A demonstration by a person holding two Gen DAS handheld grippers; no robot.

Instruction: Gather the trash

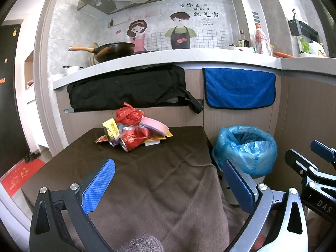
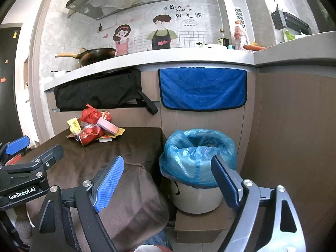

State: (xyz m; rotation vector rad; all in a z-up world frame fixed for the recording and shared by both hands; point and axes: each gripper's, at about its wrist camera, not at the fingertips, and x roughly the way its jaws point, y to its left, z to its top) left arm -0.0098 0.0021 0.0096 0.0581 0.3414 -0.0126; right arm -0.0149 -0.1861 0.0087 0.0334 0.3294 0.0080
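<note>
A heap of trash (image 1: 134, 130) lies at the far side of a low table draped in brown cloth (image 1: 159, 180): a red can (image 1: 131, 141), a crumpled red bag (image 1: 129, 115), a yellow packet (image 1: 111, 129) and a pink container (image 1: 154, 126). The same heap (image 2: 94, 129) shows in the right wrist view. A white bin lined with a blue bag (image 1: 245, 147) (image 2: 198, 157) stands right of the table. My left gripper (image 1: 168, 178) hovers open over the table's near half. My right gripper (image 2: 170, 172) is open between the table corner and the bin, empty.
A kitchen counter (image 1: 168, 57) runs behind, holding a wok (image 1: 113, 51) and bottles. A black bag (image 1: 128, 88) and a blue towel (image 1: 239, 88) hang on the cabinet fronts. The bin sits on a brown box (image 2: 199, 224). A red mat (image 1: 19, 176) lies on the floor at left.
</note>
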